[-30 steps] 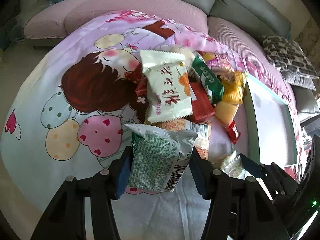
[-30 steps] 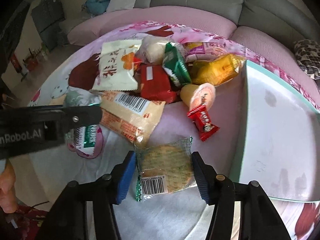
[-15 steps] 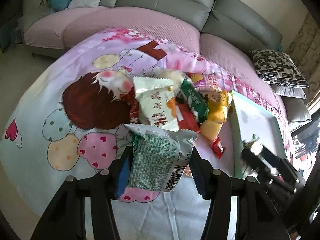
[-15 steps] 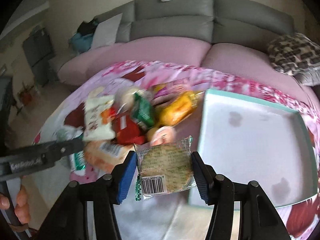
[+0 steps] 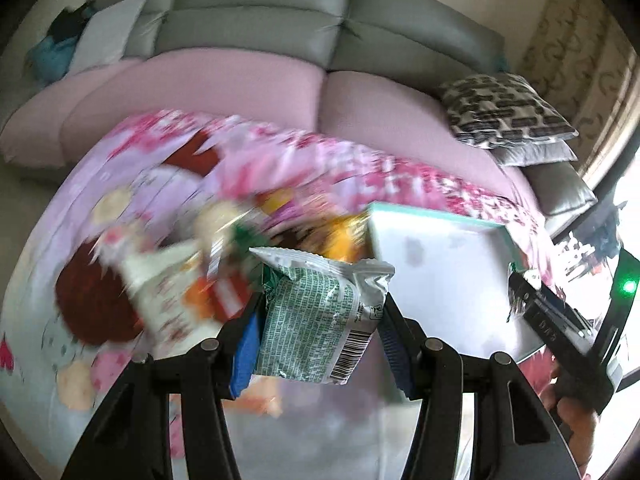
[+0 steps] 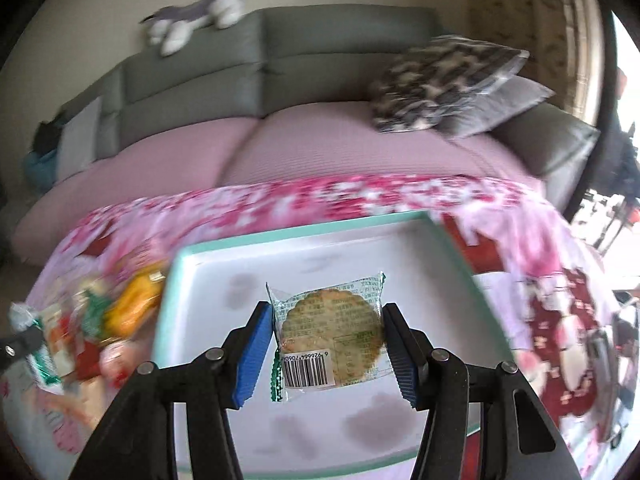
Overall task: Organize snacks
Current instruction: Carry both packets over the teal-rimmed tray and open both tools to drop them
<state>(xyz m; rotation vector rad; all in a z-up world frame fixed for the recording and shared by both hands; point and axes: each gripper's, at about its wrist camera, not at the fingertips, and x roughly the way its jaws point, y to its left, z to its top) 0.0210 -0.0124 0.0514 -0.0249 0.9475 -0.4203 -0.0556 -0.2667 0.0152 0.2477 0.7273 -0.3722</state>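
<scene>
My left gripper (image 5: 320,332) is shut on a green and silver snack bag (image 5: 316,316), held above the patterned cloth between the snack pile (image 5: 192,280) and the teal-rimmed white tray (image 5: 440,220). My right gripper (image 6: 328,348) is shut on a clear-wrapped round cracker (image 6: 332,336) and hangs over the white tray (image 6: 176,272). The blurred snack pile (image 6: 100,320) lies left of the tray in the right wrist view. The right gripper's black body (image 5: 560,328) shows at the right edge of the left wrist view.
A pink and grey sofa (image 6: 280,140) runs behind the table with patterned cushions (image 6: 440,84) and a plush toy (image 6: 192,24) on its back. A pink cartoon cloth (image 5: 120,200) covers the table. A hand (image 5: 572,420) holds the right gripper.
Both grippers have risen and swung to the right with their snacks. The right one now hangs over the tray instead of over the cloth beside the pile; the left has neared the tray.
</scene>
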